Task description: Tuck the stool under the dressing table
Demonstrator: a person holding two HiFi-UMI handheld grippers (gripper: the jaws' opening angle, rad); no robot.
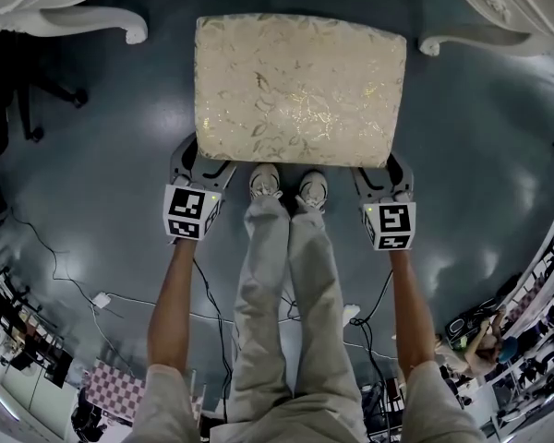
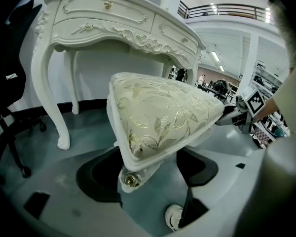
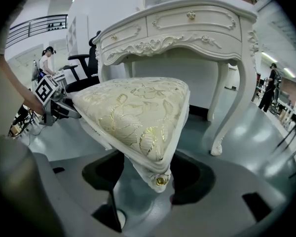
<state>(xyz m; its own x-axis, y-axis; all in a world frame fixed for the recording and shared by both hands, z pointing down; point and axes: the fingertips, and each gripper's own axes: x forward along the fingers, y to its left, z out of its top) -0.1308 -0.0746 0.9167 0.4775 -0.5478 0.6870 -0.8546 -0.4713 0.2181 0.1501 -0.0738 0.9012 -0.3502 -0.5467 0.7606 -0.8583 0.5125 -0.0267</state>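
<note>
Stool: cream cushion with a gold leaf pattern in a white frame. From above it lies in the gap between the 2 front legs of the dressing table. Its far edge is about level with their feet, and most of the seat is out in front.
Dressing table: white and carved, with gold-knobbed drawers. It stands behind the stool in both gripper views. Only its curved feet and corners show at the top of the head view.
Left gripper: at the stool's near left corner. Its 2 black jaws are drawn in narrow on that corner, 1 on each side of the white frame. A gold stud shows between them.
Right gripper: at the near right corner. Its jaws are likewise clamped on the frame, either side of a second gold stud.
Marker cubes: 1 on each gripper, facing up in the head view and level with one another.
Person: stands just behind the stool's near edge with both arms reaching straight forward. The 2 pale shoes are between the grippers, toes at the seat's edge.
Floor: glossy grey-blue, with cables trailing behind the person.
Office chair: black, to the left of the table's left leg.
</note>
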